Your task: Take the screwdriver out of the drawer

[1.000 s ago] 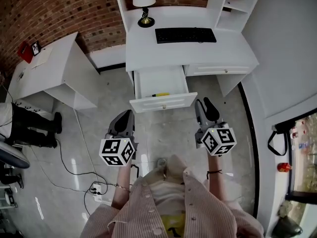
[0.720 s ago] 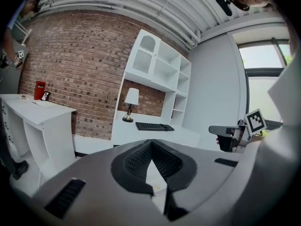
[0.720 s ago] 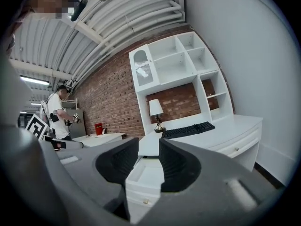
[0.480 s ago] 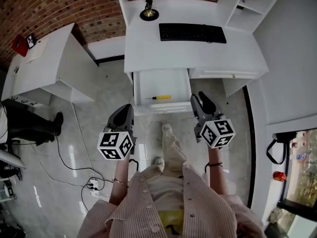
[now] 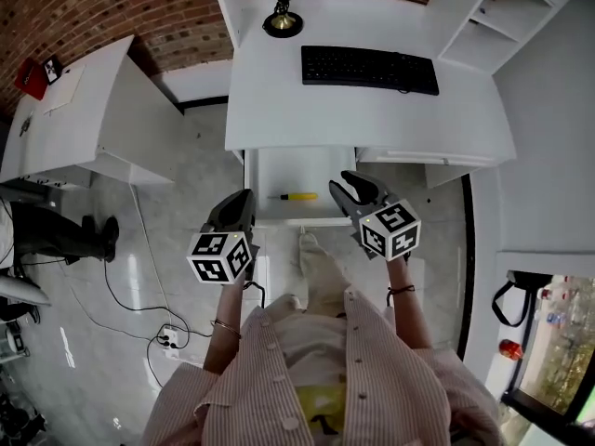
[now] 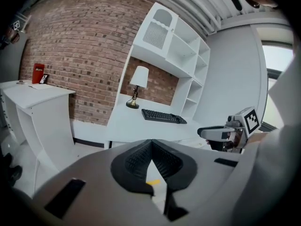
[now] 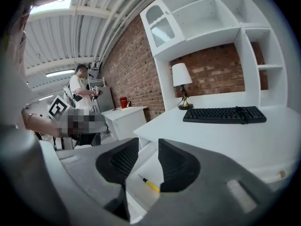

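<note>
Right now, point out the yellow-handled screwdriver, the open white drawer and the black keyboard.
Yellow-handled screwdriver [image 5: 302, 196], head view, on its yellow handle.
Open white drawer [image 5: 296, 167], head view, on its bare floor.
Black keyboard [image 5: 369, 69], head view, middle of the keys.

We hold our left hand-held gripper [image 5: 237, 204] and right hand-held gripper [image 5: 354, 188] by the open white drawer [image 5: 279, 167], where a slim yellow-handled screwdriver [image 5: 296, 196] lies.

Likely office, white desk [image 5: 279, 100], keyboard [image 5: 369, 69], lamp [image 5: 282, 21]
</note>
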`<state>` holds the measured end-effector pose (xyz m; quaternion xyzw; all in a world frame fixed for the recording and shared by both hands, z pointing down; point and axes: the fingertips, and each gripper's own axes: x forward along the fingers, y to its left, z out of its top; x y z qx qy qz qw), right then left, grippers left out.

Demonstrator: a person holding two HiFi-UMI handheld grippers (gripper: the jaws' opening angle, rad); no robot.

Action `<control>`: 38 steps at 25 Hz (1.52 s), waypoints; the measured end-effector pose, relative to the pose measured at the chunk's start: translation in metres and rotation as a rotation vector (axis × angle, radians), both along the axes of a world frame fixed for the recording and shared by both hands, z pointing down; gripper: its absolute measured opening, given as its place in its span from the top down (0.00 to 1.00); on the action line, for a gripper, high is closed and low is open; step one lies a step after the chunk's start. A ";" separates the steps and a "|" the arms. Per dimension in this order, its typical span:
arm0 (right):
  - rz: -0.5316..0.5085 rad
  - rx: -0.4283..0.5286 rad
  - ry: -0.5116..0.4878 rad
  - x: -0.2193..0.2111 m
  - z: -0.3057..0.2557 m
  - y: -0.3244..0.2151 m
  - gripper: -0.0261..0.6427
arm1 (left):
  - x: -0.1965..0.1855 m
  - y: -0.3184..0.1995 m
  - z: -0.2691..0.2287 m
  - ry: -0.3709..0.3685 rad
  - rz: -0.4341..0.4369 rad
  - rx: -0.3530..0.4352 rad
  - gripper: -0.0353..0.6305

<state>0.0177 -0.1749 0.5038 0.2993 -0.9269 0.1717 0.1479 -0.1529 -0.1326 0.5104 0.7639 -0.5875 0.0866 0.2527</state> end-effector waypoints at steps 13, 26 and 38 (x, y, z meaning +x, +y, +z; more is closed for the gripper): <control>-0.296 -0.142 0.193 -0.041 0.084 -0.033 0.78 | 0.008 -0.048 0.050 -0.009 -0.023 -0.168 0.95; -0.566 -0.234 0.452 -0.078 0.177 -0.028 0.78 | -0.006 -0.066 0.116 0.039 -0.014 -0.363 0.95; -0.751 -0.281 0.624 -0.093 0.257 -0.004 0.78 | -0.008 -0.063 0.159 0.085 0.021 -0.525 0.95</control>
